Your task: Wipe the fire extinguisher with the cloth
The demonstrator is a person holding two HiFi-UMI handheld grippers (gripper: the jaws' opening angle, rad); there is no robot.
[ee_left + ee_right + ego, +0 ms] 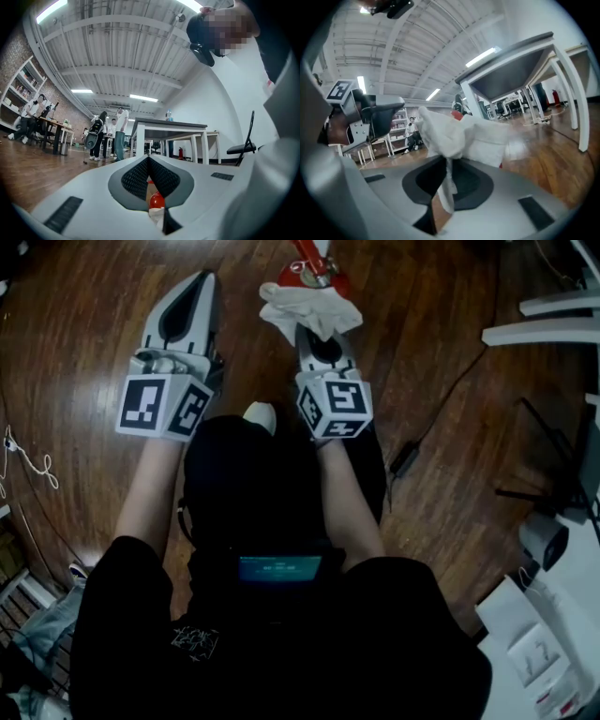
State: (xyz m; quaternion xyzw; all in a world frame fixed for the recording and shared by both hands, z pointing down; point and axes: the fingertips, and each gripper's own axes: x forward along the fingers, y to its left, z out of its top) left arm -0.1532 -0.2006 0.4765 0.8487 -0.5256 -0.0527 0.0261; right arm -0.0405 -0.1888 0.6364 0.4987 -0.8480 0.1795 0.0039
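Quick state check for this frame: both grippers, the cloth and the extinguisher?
Left gripper: jaws together, empty, clear of the extinguisher.
Right gripper: shut on the cloth.
White cloth: bunched, pinched by the right gripper, against the extinguisher's top.
Fire extinguisher: upright, partly covered by the cloth.

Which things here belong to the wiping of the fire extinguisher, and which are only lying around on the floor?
For the job:
fire extinguisher
cloth, clamped in the right gripper
left gripper, shut, off to the side

Just lying about:
black adapter with its cable
white cord
white papers at the lower right
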